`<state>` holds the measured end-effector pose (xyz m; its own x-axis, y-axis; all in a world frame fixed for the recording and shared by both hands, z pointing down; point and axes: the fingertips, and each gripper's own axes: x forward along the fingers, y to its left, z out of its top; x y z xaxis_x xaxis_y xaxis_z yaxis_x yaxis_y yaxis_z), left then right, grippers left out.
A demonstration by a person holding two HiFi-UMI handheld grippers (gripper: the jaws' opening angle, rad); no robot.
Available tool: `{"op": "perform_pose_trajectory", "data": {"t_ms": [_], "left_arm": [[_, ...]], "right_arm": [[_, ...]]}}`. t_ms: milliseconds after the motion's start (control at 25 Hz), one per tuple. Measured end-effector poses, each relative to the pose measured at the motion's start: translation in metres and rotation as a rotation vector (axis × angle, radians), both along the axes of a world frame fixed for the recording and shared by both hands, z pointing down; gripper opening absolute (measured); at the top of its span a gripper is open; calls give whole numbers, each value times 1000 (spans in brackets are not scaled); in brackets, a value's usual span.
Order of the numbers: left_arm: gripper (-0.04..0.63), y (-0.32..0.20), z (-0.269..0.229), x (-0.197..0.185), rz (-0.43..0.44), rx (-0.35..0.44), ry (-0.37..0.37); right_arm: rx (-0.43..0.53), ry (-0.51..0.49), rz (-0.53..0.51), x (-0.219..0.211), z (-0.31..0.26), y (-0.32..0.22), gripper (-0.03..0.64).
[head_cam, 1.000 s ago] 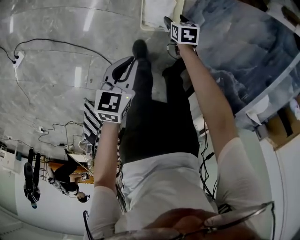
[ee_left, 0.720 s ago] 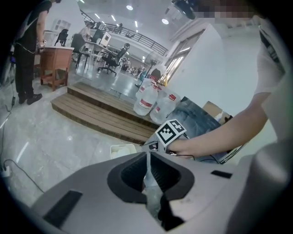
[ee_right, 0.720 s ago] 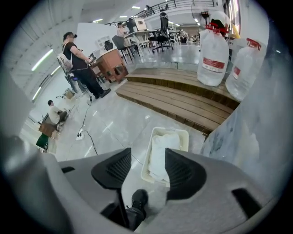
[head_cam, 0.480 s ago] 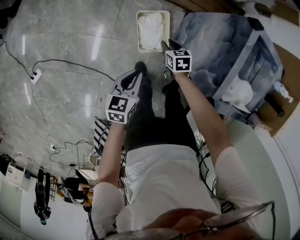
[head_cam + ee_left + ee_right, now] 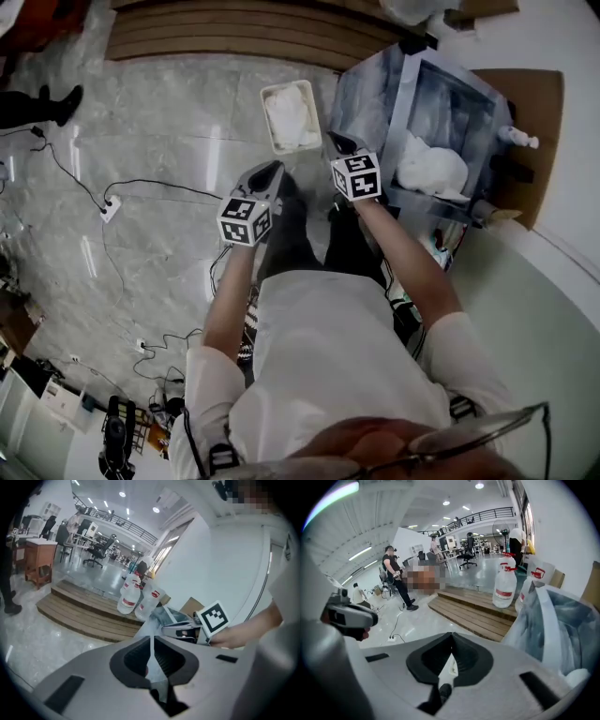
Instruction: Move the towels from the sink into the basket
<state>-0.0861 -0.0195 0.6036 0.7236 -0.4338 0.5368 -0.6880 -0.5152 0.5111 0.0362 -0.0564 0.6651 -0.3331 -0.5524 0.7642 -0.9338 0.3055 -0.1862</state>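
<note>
Inside the sink (image 5: 375, 94): one white towel (image 5: 433, 169) lies bunched in the basin, toward the side nearest the person.
Basket (image 5: 264, 105): the basket stands on the floor (image 5: 169, 122) just beside the sink, at its left in the head view. A second towel (image 5: 287, 117), also white, fills it.
Left gripper (image 5: 266, 171): the left gripper hangs in the air left of the sink, nearer the person than the basket is, and touches neither.
Left fingers (image 5: 133, 658): together, pad against pad, with nothing between them.
Right gripper (image 5: 336, 142): the right gripper is up by the sink's near left corner, between the basket and the white towel, apart from both.
Right fingers (image 5: 436, 660): together. They have just been closing, and nothing is caught between them.
Small bottle (image 5: 518, 139): a white small bottle sits on a brown surface (image 5: 539, 103) at the side of the sink away from the basket.
Water jugs (image 5: 505, 585): two big clear water jugs with red labels stand just behind the sink, at the edge of the wooden platform (image 5: 473, 606).
Cable (image 5: 150, 187): a black cable runs over the floor to a socket block (image 5: 110, 208), well apart from the sink, out past the basket.
Arms: both of the person's arms reach forward toward the sink, the right one closer to it.
</note>
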Motion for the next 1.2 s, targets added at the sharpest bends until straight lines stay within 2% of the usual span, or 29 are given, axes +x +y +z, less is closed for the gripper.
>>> {"op": "perform_pose_trajectory", "data": {"t_ms": [280, 520, 760, 1000, 1200], "left_arm": [[28, 22, -97, 58, 106, 119, -14], [28, 46, -167, 101, 182, 175, 15], [29, 60, -226, 142, 206, 261, 61], [28, 55, -278, 159, 188, 413, 98], [28, 55, -301, 174, 178, 459, 127]], "right_arm": [[169, -26, -10, 59, -128, 52, -5], [309, -75, 59, 115, -229, 81, -5], [418, -73, 134, 184, -294, 111, -5], [526, -18, 191, 235, -343, 135, -5], [588, 4, 285, 279, -372, 159, -5]]}}
